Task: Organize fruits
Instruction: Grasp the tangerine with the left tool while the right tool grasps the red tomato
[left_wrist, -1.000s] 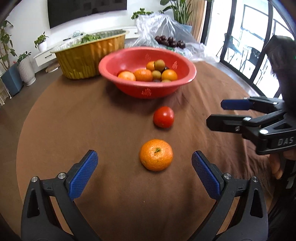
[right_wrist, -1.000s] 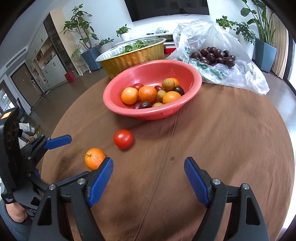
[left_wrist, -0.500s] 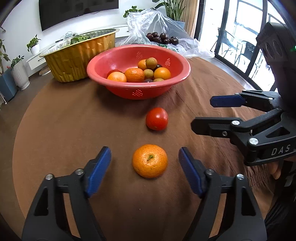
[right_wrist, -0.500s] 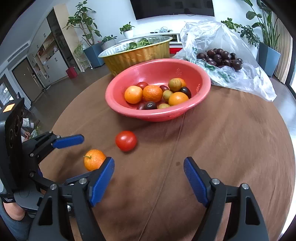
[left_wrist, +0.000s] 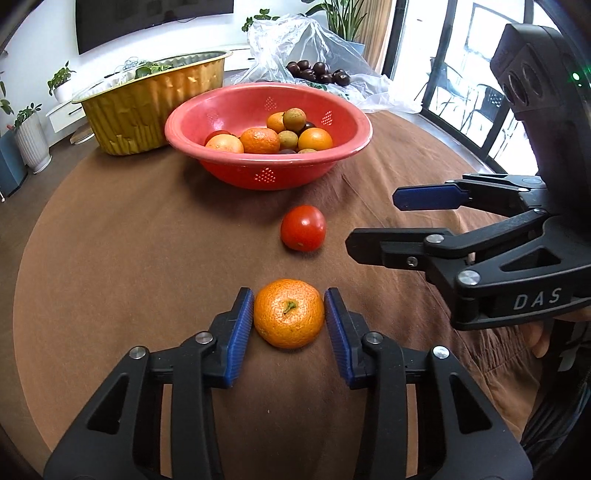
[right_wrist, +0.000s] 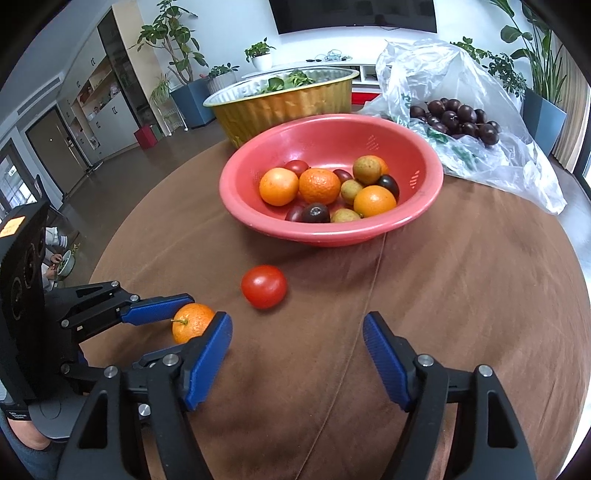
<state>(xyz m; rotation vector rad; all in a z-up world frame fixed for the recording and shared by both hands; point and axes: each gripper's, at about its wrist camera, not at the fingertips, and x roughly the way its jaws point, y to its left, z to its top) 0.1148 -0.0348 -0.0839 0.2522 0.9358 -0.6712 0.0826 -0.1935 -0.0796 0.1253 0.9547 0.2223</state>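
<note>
The left gripper (left_wrist: 289, 317) has just been closing its jaws around a mandarin (left_wrist: 289, 313) that sits on the brown tablecloth (left_wrist: 129, 258), stem up, and the blue pads (left_wrist: 240, 325) now lie against both flanks of the fruit, pinching it where it rests. Just beyond the fingertips, a little to the right, a red tomato (left_wrist: 303, 228) lies loose on the cloth. The right gripper (right_wrist: 297, 350) hangs to the right of the left one, its jaws spread with only bare cloth between them, though they have just been narrowing slightly; from its own view the tomato lies ahead and left of its tips, and the pinched mandarin sits just beside its left finger (right_wrist: 207, 358). Farther ahead of both claws stands a red colander bowl (left_wrist: 255, 173) holding oranges, mandarins, small tan fruits and dark plums. Behind that, off to the left, is a gold foil tray (left_wrist: 147, 107) with leafy greens, and to the right a clear plastic bag (left_wrist: 317, 40) with dark plums (left_wrist: 317, 70) piled on it.
</note>
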